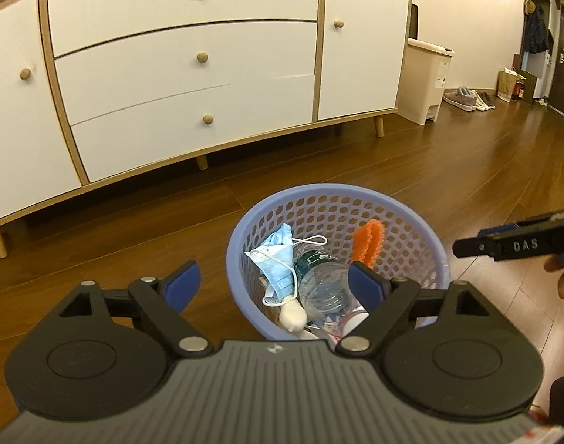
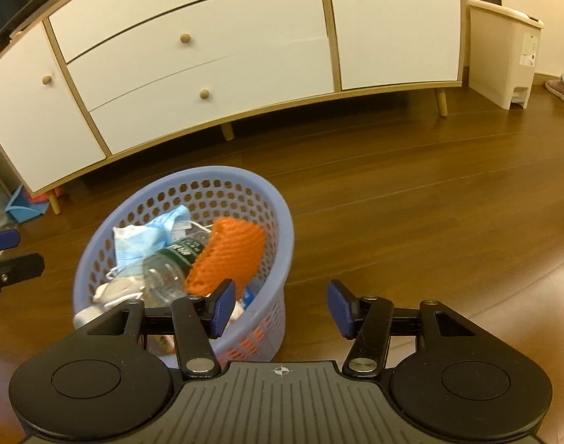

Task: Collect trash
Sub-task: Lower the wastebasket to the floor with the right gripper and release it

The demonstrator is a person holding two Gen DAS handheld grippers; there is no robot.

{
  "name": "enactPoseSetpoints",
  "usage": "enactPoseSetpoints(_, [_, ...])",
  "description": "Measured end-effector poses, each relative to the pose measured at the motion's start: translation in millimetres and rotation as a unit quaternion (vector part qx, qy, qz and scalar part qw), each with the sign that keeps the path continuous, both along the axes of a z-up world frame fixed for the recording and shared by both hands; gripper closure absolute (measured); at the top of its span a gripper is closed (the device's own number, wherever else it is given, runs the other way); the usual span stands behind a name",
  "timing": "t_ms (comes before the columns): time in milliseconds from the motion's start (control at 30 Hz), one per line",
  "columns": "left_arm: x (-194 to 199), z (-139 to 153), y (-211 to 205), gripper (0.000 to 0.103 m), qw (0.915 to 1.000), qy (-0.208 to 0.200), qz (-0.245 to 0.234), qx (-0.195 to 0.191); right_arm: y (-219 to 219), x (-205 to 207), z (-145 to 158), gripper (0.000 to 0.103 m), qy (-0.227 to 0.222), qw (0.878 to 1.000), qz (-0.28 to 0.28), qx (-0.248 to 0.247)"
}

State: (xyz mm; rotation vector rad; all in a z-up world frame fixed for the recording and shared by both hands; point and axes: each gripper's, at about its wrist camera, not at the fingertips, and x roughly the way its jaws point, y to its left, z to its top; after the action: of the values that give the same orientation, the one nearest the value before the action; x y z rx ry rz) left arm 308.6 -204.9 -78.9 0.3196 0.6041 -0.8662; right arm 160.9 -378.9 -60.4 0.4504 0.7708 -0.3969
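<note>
1. A blue perforated basket (image 1: 337,199) is standing on the wooden floor (image 1: 448,162) in front of a white sideboard (image 1: 185,85) with round wooden knobs.
2. The basket is holding the trash: a light-blue face mask (image 1: 276,259) is lying against the left inner wall, a clear plastic bottle (image 1: 320,281) with a green label is lying across the middle, and an orange foam net (image 1: 367,244) is leaning toward the right side. Smaller white scraps are lying underneath, too jumbled to tell apart.
3. The left gripper (image 1: 274,281) is hovering over the near rim of the basket, its blue-padded fingers (image 1: 185,281) spread wide and gripping nothing.
4. The right gripper (image 2: 280,305) is hanging just right of the basket, its fingers (image 2: 339,307) likewise released and empty, the left pad overlapping the basket's edge in view.
5. A cream pedal bin (image 1: 426,81) is standing beside the sideboard, with shoes (image 1: 466,100) lying farther along the wall.
</note>
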Motion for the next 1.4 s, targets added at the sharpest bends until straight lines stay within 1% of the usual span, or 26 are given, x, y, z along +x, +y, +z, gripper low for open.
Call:
enactPoseSetpoints(167, [-19.5,17.8,0.5,0.016,0.9998,0.005,0.021,0.002,16.0,-18.4,16.9,0.051,-0.001,1.0,0.013,0.002])
enactPoseSetpoints(233, [-28.4,25.3,1.8,0.013,0.9996,0.003,0.027,0.002,24.2,-26.5,24.2,0.051,-0.004,1.0,0.02,0.0])
enactPoseSetpoints(600, [-86.2,69.6,19.3,0.01,0.9977,-0.002,0.067,-0.004,61.9,-67.7,69.9,0.051,-0.023,0.999,0.039,-0.009])
enactPoseSetpoints(800, [-119.9,89.6,32.3,0.01,0.9961,-0.007,0.088,-0.002,86.5,-81.2,90.9,0.051,-0.02,0.998,0.047,-0.021])
enactPoseSetpoints(1000, [-143.7,99.3,51.5,0.009,0.9926,-0.013,0.121,0.002,104.9,-88.0,100.3,0.051,-0.015,0.998,0.056,-0.028])
enactPoseSetpoints(1267, [-162.4,96.9,68.1,0.006,0.9893,-0.004,0.146,-0.002,120.8,-96.2,101.7,0.051,0.0,0.997,0.067,-0.041])
enactPoseSetpoints(1400, [-170.9,95.6,71.8,0.003,0.9876,-0.005,0.157,-0.002,124.9,-104.4,104.2,0.051,-0.003,0.997,0.067,-0.046])
